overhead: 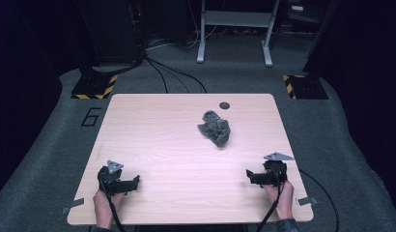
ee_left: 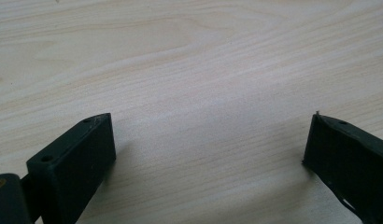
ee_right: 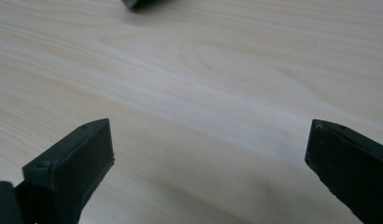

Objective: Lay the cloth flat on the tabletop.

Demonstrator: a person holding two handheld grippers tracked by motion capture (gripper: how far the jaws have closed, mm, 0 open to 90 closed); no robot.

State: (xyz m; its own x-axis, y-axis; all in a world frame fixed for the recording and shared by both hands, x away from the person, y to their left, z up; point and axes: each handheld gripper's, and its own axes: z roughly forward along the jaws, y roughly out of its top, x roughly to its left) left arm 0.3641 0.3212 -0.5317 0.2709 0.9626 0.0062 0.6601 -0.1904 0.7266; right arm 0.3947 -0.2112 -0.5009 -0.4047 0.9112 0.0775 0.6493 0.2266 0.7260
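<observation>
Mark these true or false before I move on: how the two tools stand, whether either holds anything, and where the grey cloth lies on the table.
1. The left tool has its jaws open with nothing between them. True.
2. The right tool is clamped on the grey cloth. False: its jaws are open over bare table, and the cloth lies far from it.
3. The grey cloth lies crumpled toward the far side of the table, apart from both tools. True.
4. The cloth covers the dark round spot near the far edge. False: the spot shows uncovered, just beyond the cloth.
5. Both tools rest near the table's near edge, each held in a hand. True.
</observation>
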